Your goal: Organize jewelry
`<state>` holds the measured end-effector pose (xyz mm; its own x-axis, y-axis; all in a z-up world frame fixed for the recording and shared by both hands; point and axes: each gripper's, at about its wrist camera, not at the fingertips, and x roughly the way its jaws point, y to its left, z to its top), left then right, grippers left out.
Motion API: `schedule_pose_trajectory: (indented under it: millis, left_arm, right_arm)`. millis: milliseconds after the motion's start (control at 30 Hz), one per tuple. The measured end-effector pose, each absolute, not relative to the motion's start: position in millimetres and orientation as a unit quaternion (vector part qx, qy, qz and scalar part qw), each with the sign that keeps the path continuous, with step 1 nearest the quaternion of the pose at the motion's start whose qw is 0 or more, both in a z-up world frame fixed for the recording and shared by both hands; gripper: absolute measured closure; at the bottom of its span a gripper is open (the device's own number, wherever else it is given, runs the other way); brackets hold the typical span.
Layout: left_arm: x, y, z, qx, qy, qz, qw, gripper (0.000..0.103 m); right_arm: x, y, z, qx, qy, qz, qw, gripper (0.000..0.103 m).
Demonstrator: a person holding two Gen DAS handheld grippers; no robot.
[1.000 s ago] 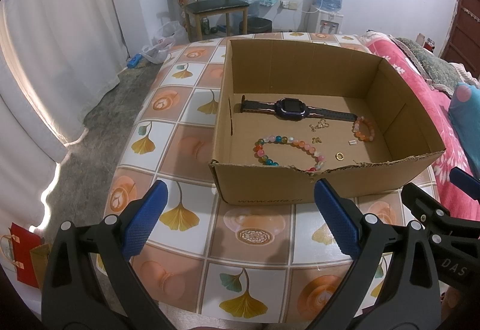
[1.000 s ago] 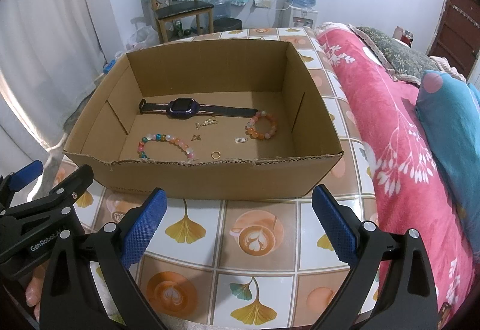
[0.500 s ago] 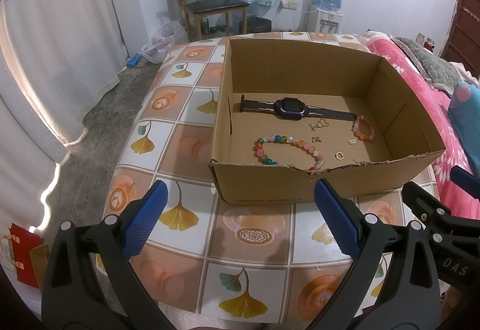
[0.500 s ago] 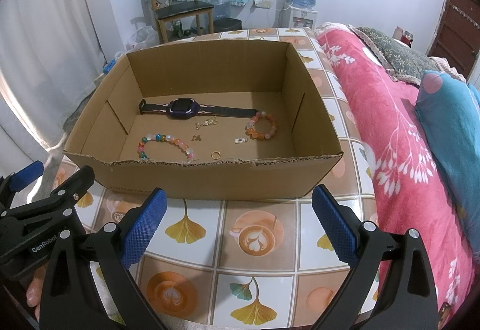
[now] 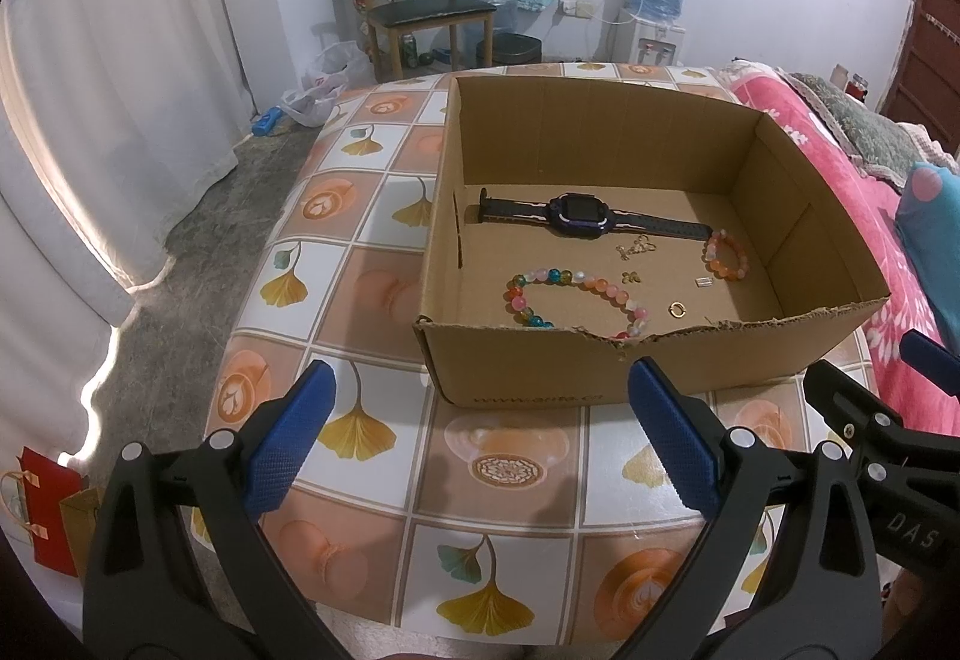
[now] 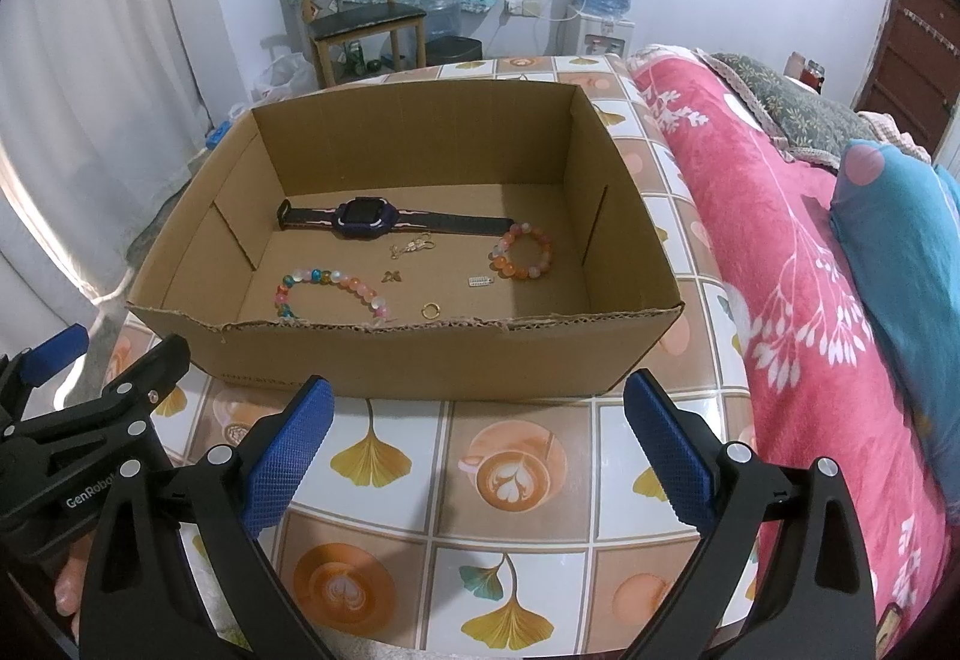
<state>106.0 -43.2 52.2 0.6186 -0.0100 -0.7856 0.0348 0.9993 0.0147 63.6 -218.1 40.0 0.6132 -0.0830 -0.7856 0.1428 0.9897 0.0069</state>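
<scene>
An open cardboard box stands on the tiled table. Inside lie a dark smartwatch, a multicoloured bead bracelet, an orange bead bracelet, a gold ring, a small chain, a butterfly charm and a small silver tag. My left gripper and right gripper hover open, side by side, in front of the box's near wall, holding nothing.
The table has a tile-pattern cloth with ginkgo leaves. A bed with a pink blanket and blue pillow borders the right side. A wooden chair, a water dispenser and curtains stand beyond.
</scene>
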Motion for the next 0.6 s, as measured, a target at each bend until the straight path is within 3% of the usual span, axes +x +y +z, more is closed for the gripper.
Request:
schedule_pose_trajectory:
  millis: [600]
  left_arm:
    - [106.7, -41.9, 52.0, 0.013, 0.437, -0.012, 0.899, 0.008]
  right_arm:
    - [62.4, -218.8, 40.8, 0.035, 0.435, -0.063, 0.897, 0.008]
